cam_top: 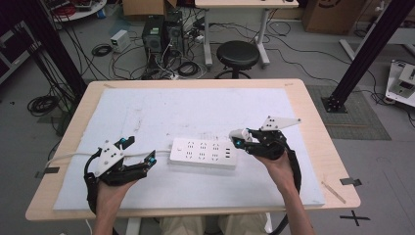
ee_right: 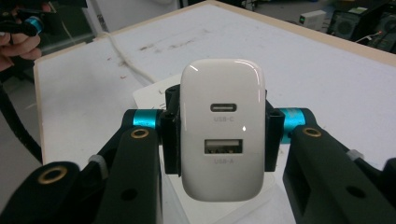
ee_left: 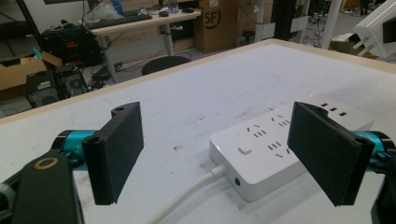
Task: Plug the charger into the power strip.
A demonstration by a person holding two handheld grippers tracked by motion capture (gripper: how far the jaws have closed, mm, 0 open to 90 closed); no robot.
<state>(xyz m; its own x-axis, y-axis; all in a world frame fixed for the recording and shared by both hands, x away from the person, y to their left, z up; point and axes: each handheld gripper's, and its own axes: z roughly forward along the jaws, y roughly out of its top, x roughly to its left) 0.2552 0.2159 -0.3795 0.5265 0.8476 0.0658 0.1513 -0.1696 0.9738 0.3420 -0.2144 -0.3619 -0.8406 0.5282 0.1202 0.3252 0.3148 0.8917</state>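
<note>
Power strip [cam_top: 203,152] lies flat mid-surface, sockets up. Right tongs [cam_top: 240,138] clamp white charger [ee_right: 222,128] just above strip's right end, poised for plugging in. Left tongs [cam_top: 141,151] gape wide at strip's cable end, nothing between, probably to steady it.

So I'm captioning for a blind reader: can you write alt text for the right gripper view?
A white USB charger is clamped between the right gripper's two black jaws, its USB-C and USB-A ports facing the camera. Behind it lie a white mat on a wooden table and a white cable.
</note>
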